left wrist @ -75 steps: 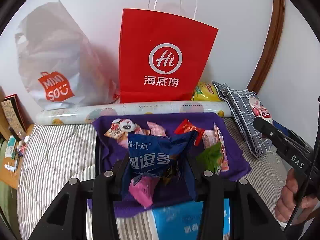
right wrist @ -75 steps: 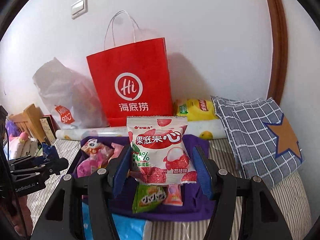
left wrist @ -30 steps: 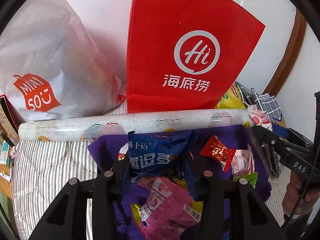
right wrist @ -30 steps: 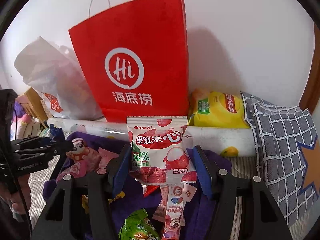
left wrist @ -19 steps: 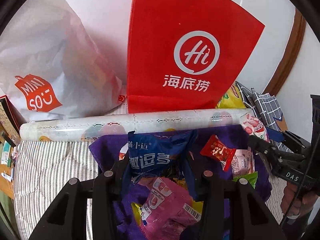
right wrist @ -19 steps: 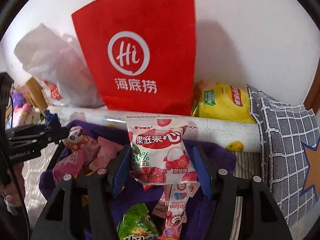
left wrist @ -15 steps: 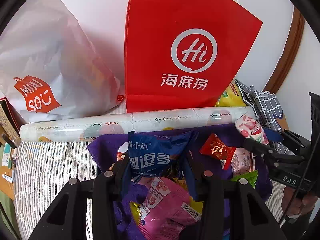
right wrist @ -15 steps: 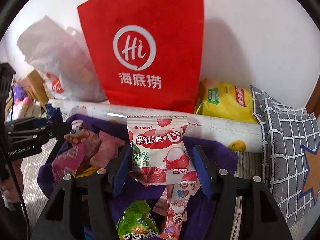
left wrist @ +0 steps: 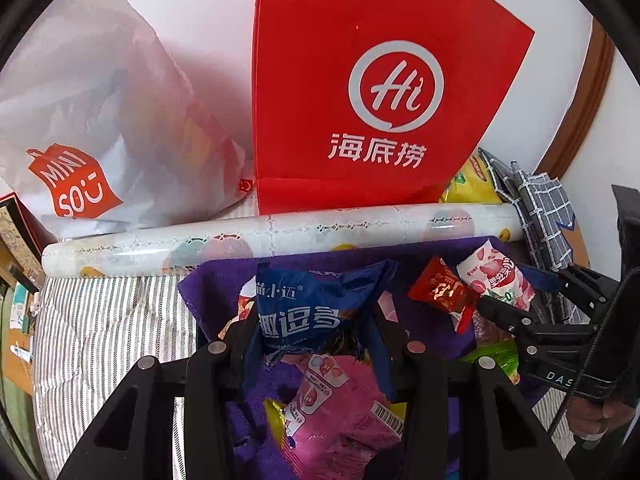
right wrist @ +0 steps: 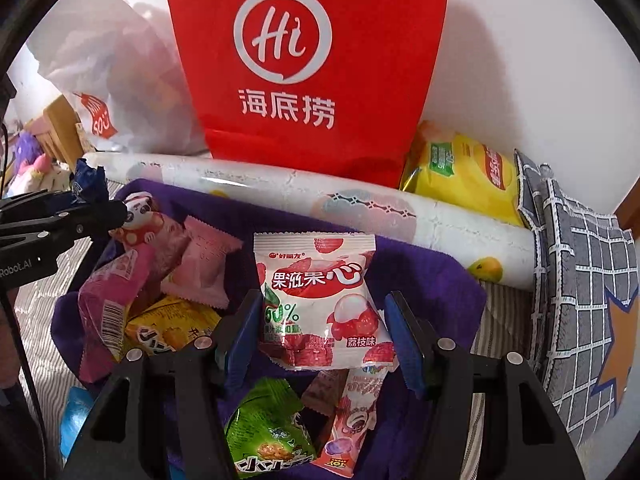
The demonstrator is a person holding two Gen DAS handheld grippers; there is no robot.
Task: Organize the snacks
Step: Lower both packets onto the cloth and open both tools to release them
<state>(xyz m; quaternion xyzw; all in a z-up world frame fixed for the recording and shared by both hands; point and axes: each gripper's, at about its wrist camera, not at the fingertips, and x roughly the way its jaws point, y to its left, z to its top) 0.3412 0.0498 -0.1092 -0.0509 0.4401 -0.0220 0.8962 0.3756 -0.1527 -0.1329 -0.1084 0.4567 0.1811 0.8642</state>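
My left gripper [left wrist: 316, 320] is shut on a crumpled blue snack bag [left wrist: 312, 304], held just above a purple cloth-lined bin [left wrist: 216, 284] of loose snacks. Under it lies a pink packet [left wrist: 340, 412]. In the right wrist view my right gripper [right wrist: 320, 320] is shut on a white and pink lychee gummy packet [right wrist: 316, 296], upright over the same purple bin [right wrist: 432, 276]. From the left wrist view, the right gripper [left wrist: 508, 292] hangs over the bin's right side with that lychee packet [left wrist: 496, 276], beside a red packet [left wrist: 440, 292]. The left gripper [right wrist: 108, 208] shows at the right view's left edge.
Behind the bin lies a patterned paper roll [left wrist: 280, 232]. A red paper bag [left wrist: 380, 100] and a white plastic bag [left wrist: 100, 128] lean on the wall. A yellow chips bag [right wrist: 460, 168] and a grey checked cushion [right wrist: 580, 280] sit right. The striped sheet [left wrist: 100, 320] spreads left.
My right gripper has sunk and come in over the bin's right side with the lychee packet. The left gripper has stayed almost still with the blue bag.
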